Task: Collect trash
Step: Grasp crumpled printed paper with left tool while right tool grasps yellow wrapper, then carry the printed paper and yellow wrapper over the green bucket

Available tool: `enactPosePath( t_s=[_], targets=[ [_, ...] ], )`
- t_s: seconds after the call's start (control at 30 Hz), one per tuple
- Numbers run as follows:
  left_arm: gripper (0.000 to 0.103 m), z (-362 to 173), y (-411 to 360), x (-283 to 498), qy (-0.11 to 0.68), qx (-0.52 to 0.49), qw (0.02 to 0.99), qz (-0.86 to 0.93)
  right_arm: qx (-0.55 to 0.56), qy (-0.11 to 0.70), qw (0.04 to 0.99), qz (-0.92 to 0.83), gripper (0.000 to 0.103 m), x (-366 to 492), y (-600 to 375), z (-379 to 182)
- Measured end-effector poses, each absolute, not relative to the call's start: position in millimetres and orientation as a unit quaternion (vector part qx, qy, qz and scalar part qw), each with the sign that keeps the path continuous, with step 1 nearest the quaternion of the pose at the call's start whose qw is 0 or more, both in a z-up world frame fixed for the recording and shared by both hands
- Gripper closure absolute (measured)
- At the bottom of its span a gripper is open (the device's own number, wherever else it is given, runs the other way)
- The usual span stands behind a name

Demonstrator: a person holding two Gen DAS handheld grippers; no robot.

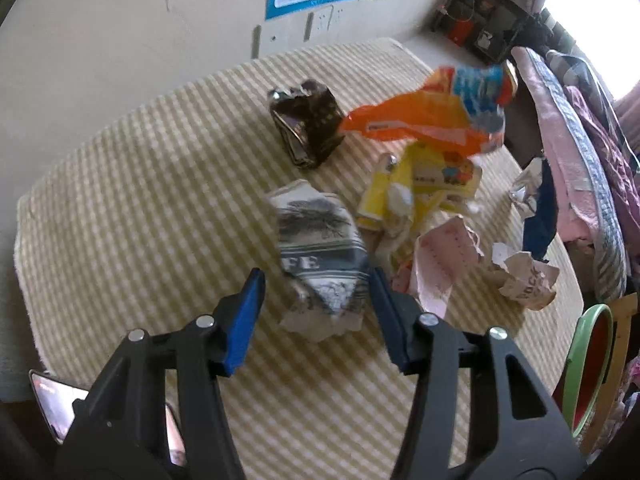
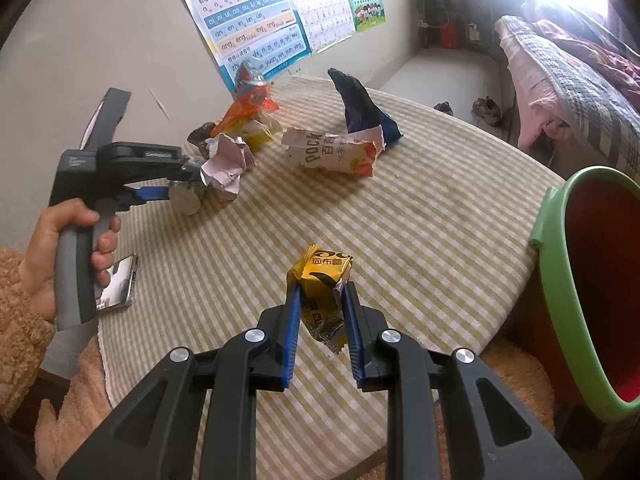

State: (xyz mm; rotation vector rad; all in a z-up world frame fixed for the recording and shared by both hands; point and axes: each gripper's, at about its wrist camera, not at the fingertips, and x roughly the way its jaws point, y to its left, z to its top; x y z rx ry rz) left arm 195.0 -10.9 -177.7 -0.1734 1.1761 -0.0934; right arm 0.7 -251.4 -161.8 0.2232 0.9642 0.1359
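My left gripper [image 1: 316, 280] is open around a crumpled grey-and-white wrapper [image 1: 320, 252] lying on the striped table; its jaws stand either side without closing. In the right wrist view the left gripper [image 2: 176, 188] reaches into the trash pile. My right gripper [image 2: 320, 292] is shut on a yellow snack wrapper [image 2: 322, 284], held just above the table. More trash lies around: a brown wrapper [image 1: 308, 124], an orange bag [image 1: 432, 112], a yellow wrapper [image 1: 424, 184], pink paper [image 1: 440, 256], a Pocky box [image 2: 332, 152] and a dark blue bag [image 2: 360, 108].
A green-rimmed red bin [image 2: 592, 280] stands at the table's right edge, also in the left wrist view [image 1: 592, 364]. A phone [image 2: 118, 284] lies near the table's left edge. A bed with blankets [image 2: 568, 64] is at the right. Posters [image 2: 248, 16] hang on the wall.
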Motion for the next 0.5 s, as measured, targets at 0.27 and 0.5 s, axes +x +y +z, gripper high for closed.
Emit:
enactPosePath(
  t_s=[0.27,0.5],
  targets=[
    [0.071,-170.1,-8.9,171.1,0.539,-0.088,0.836,-0.048,0.11,0.464,0.877,0.062,0.082,2.1,-253.1,-164.0],
    [0.071,-149.6,-31.5,92.1,0.517,-0.021,0.851,-0.094,0.111,0.472,0.872,0.061,0.082,5.3,-252.5,-167.8]
  ],
)
